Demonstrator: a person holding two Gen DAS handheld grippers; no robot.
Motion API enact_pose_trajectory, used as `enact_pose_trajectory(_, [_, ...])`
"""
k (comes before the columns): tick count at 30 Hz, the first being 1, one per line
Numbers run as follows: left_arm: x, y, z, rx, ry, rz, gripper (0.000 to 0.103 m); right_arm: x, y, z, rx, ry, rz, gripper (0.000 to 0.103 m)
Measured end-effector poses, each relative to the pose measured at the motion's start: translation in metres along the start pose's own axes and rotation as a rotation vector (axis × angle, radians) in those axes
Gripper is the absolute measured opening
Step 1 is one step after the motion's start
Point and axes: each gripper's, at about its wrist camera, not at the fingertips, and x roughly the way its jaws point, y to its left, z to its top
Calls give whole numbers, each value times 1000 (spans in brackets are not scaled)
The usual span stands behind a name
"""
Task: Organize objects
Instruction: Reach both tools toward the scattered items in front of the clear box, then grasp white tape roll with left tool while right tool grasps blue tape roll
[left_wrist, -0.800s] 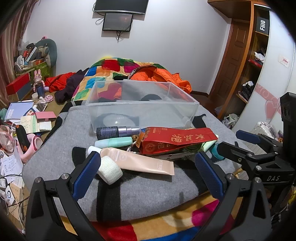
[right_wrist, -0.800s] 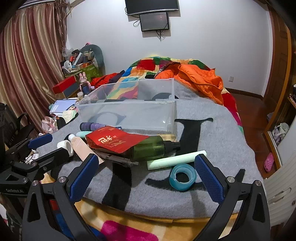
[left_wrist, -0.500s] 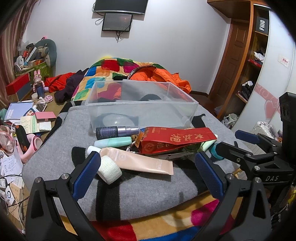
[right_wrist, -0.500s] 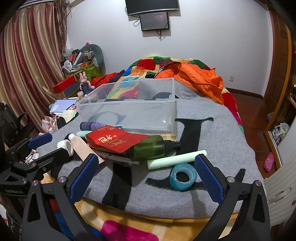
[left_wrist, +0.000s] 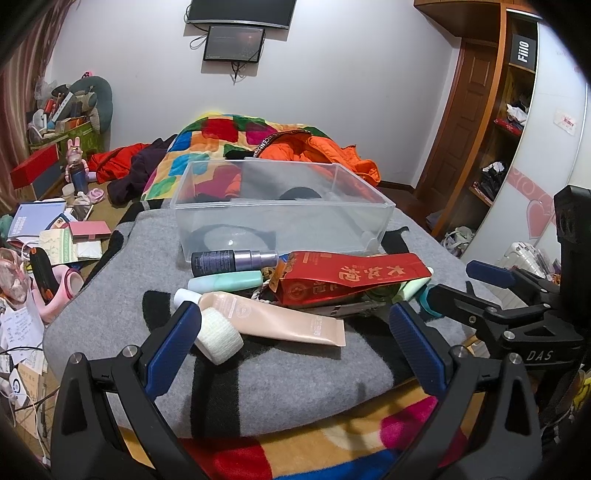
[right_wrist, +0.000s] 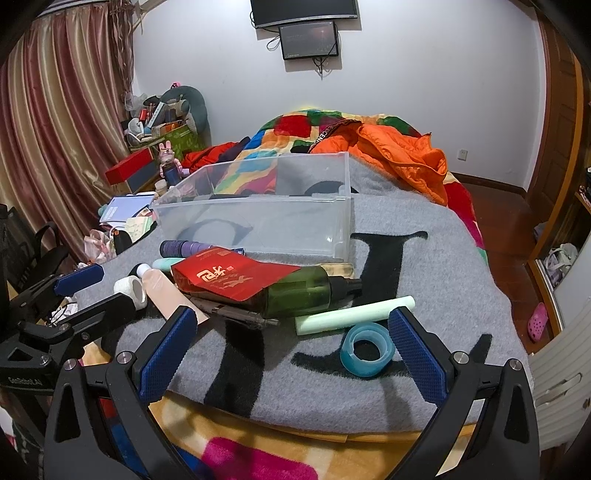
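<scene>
Step in hand, as judged: approach, nothing picked yet. Your left gripper (left_wrist: 291, 332) hovers with fingers released, empty, over the near-left items; your right gripper (right_wrist: 291, 339) likewise spread wide and empty.

Left to right on the grey blanket (left_wrist: 110, 288) on the bed: white gauze roll (left_wrist: 218, 340), beige tube (left_wrist: 280, 320), mint tube (left_wrist: 225, 282), dark spray bottle (left_wrist: 232, 258), red packet (right_wrist: 232, 277) lying over the green bottle (right_wrist: 306, 288), pale green stick (right_wrist: 354, 314), teal tape ring (right_wrist: 365, 349). The clear bin (left_wrist: 280, 210) sits just beyond, apparently empty.

Next move calls for closing on one loose item, probably the gauze roll or tape ring, then lifting it over the bin wall.
</scene>
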Motion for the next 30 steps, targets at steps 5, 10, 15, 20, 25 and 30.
enact_pose_trajectory(5, [0,1,-3,-7,5,-5,103,2,0,0,1,8,-1,103])
enact_pose_trajectory(10, [3,7,-7,-10,9,1,103,6,-1,-1,2,20,-5,103])
enact_pose_trajectory(15, [6,21,-10,-41,4,14,103,13,-4,-2,8,40,-14,103])
enact_pose_trajectory(20, [7,37,-17,-55,-5,64,97,22,-11,-3,20,60,-40,103])
enact_pose_trajectory(25, [19,51,-19,-65,28,92,79,33,-24,-5,53,87,-63,103])
enact_pose_trajectory(30, [33,58,-22,-84,46,85,70,45,-38,-7,100,116,-76,103])
